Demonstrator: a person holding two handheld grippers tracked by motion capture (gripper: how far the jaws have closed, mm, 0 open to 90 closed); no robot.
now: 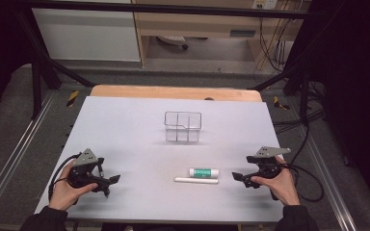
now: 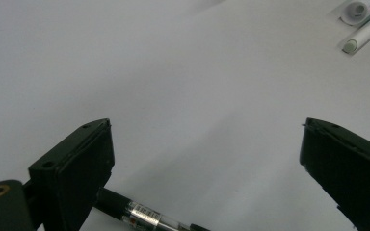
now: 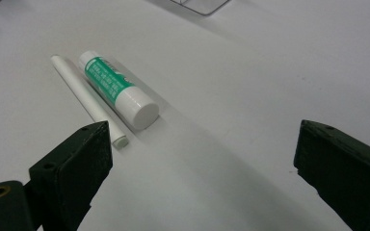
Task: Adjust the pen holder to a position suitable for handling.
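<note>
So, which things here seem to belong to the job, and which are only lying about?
Probably for the job:
- glue stick
- white stick
- clear divided box
- pen by the open left gripper

Just around:
- cables beyond the table
- wooden shelf

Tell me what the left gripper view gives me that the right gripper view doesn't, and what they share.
Left gripper view alone: a pen with a clear barrel and barcode label, lying on the table at the bottom edge, just past the left gripper, whose jaws are wide open.

Right gripper view alone: a corner of the clear plastic organizer at the top edge, and the green print along the glue stick's side. The right gripper is also wide open.

Shared: the glue stick and the thin white stick lying side by side on the white table; in the left gripper view they sit far off, top right.
</note>
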